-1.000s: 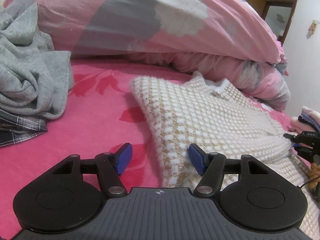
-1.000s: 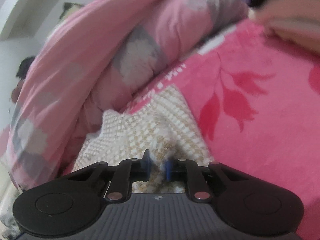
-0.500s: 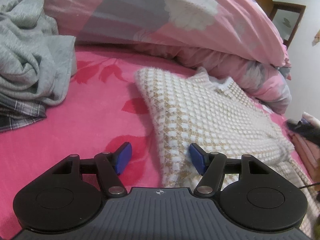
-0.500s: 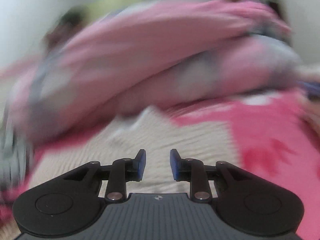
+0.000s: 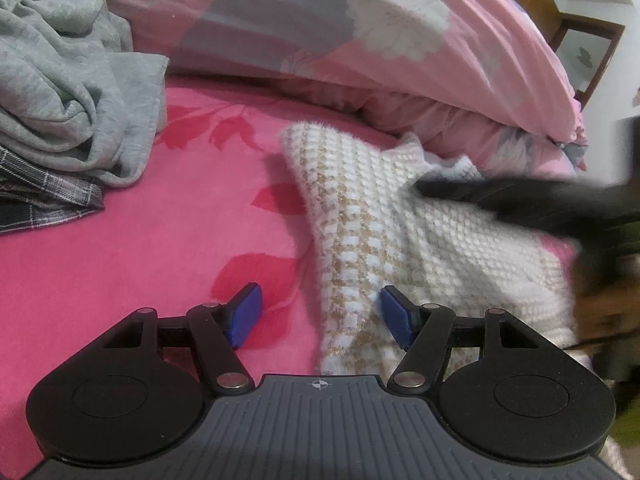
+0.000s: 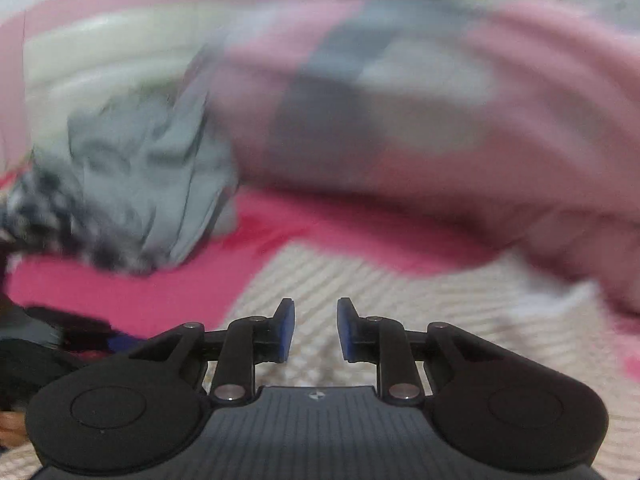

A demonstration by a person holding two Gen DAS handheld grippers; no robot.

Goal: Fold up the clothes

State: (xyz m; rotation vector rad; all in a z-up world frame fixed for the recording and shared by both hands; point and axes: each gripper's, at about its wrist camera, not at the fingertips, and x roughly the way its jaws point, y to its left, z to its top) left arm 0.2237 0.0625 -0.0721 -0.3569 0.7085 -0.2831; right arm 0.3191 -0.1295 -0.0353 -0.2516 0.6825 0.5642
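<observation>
Pink flowered bed with clothes and a quilt on it

We saw a bed covered by a bright pink sheet (image 5: 120,264) printed with red flowers. On it lay a cream and tan knit sweater (image 5: 384,220) spread toward the right, a crumpled grey garment (image 5: 68,92) at the left over a dark plaid cloth (image 5: 44,200), and a bulky pink and grey floral quilt (image 5: 360,40) along the far side.

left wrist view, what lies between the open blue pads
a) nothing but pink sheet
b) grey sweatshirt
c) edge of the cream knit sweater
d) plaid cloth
c: the cream knit sweater has its near edge running down between the left gripper pads, which stand apart without pressing it.
</observation>
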